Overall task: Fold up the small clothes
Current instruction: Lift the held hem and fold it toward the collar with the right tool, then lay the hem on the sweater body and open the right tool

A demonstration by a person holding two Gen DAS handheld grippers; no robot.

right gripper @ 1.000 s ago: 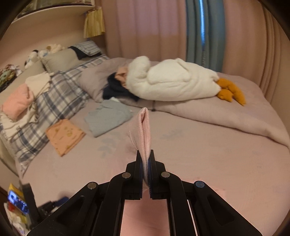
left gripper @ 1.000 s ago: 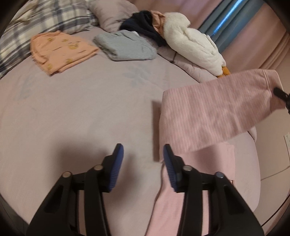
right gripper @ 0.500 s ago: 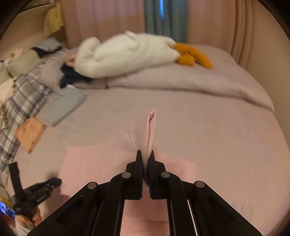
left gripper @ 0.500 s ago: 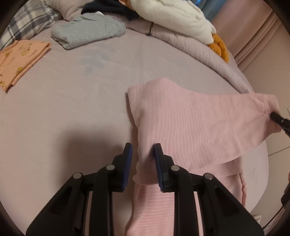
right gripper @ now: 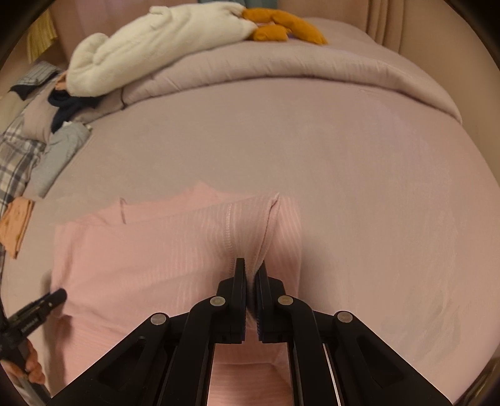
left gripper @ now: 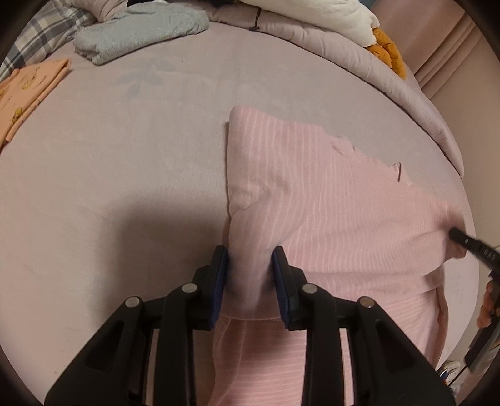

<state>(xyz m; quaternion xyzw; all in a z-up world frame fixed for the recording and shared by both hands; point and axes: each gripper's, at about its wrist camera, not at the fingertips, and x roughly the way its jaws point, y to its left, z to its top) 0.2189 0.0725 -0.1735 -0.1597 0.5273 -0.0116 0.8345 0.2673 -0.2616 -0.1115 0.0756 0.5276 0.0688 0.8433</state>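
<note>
Bare sheet (left gripper: 125,175) lies open; folded grey garment (left gripper: 140,28) blocks beyond.

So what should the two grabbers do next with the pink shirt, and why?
Probably lower the folded edge flat and let go. The right gripper is clamped on the pink shirt, whose top layer already lies doubled over on the bed; the left gripper has a bunch of cloth between its opening jaws.
</note>
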